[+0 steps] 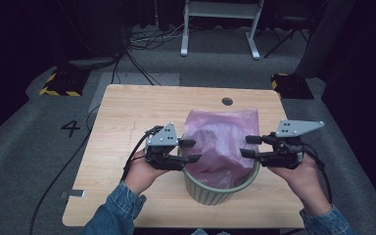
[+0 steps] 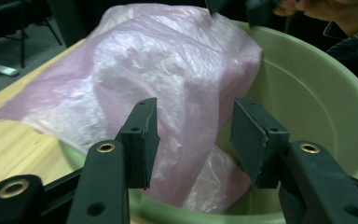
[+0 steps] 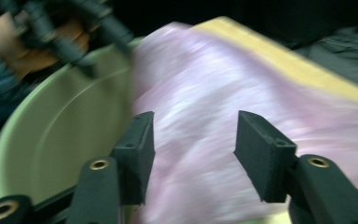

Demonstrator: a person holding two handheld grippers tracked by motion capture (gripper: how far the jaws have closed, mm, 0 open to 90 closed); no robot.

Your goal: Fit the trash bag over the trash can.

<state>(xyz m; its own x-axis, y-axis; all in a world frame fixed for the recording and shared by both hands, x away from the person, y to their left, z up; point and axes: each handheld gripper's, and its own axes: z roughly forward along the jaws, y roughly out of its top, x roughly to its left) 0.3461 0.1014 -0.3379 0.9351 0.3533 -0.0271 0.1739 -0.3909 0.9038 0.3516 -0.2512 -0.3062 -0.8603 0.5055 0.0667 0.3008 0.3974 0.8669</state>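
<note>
A pale green round bin (image 1: 210, 193) stands near the table's front edge. A thin pink plastic bag (image 1: 220, 142) sits partly inside it and spills over its far rim onto the table. My left gripper (image 1: 191, 151) hovers at the bin's left rim, jaws apart. In the left gripper view the bag (image 2: 168, 70) hangs just beyond the open jaws (image 2: 193, 140), over the bin's wall (image 2: 307, 93). My right gripper (image 1: 248, 146) is at the bin's right rim, also open. In the blurred right gripper view, the bag (image 3: 223, 93) lies past the jaws (image 3: 193, 154), with nothing pinched.
The wooden table (image 1: 127, 112) has a round cable hole (image 1: 227, 101) at its far edge. Behind it stand a white frame's legs (image 1: 219, 29) and loose cables on the grey floor. Yellow-black weights (image 1: 58, 85) sit at the table's far corners.
</note>
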